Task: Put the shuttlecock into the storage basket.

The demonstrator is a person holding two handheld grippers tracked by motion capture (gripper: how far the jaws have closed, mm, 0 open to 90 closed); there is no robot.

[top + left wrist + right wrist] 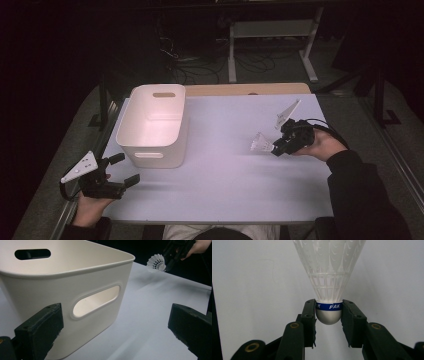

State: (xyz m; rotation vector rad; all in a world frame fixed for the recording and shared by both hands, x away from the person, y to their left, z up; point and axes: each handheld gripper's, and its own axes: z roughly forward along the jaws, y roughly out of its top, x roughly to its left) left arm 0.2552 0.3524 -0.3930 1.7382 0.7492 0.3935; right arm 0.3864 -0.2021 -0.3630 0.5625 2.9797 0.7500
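High view shows a pale table with a white bin standing near its far left corner. The bin is upright and has a slot handle in its near wall.

The right gripper is near the right edge of the table, held in a hand. Its jaws are pinched on a white shuttlecock. The shuttlecock is up off the table, with its skirt pointing left toward the bin, well apart from it.

Right gripper view shows the grip up close. The two black jaws press on the round cork of the shuttlecock, one on each side, right at the blue band. The net-like skirt fans out above them.

The left gripper sits at the near left corner of the table, just beside the bin. Its jaws stand wide apart and hold nothing.

Left gripper view looks between those jaws at the bin's wall, with the shuttlecock far off.
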